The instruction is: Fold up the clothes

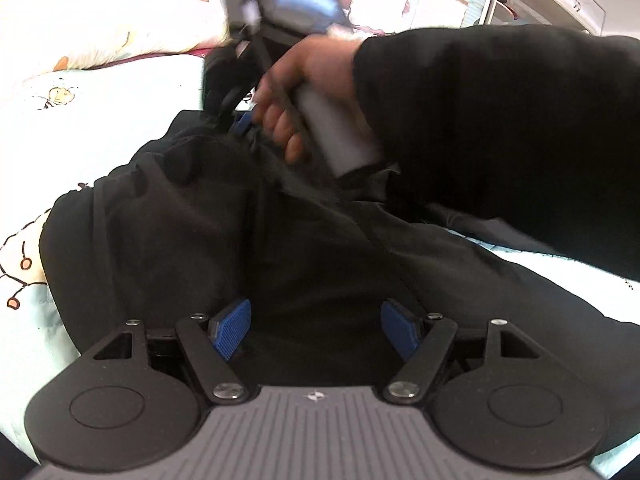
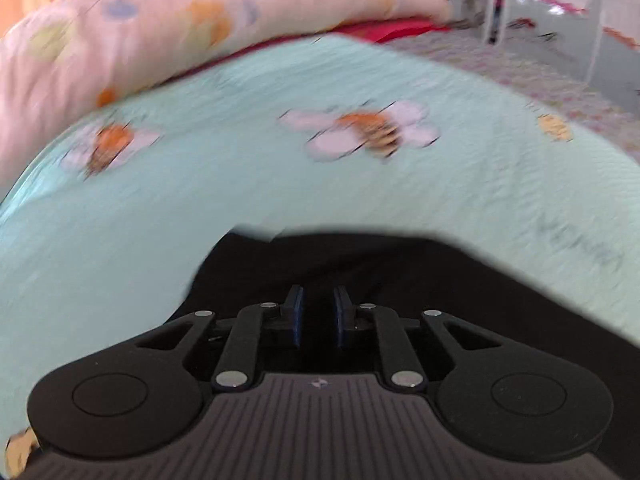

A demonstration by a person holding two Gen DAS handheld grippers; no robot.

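One mint bee-print bedspread (image 2: 280,184), floral pillow (image 2: 180,20) behind; black garment (image 1: 280,220) lies rumpled on it, left gripper (image 1: 316,330) spread open above, right gripper (image 2: 318,316) pinching its fabric.

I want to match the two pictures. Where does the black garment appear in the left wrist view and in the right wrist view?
Left wrist view: the black garment fills the centre and lower half, spread in front of the wide-open left tongs.
Right wrist view: it lies low in the centre, around the nearly closed right tongs.
Shared landmark: the pale green bedcover with bee print, at the left edge in the left wrist view.
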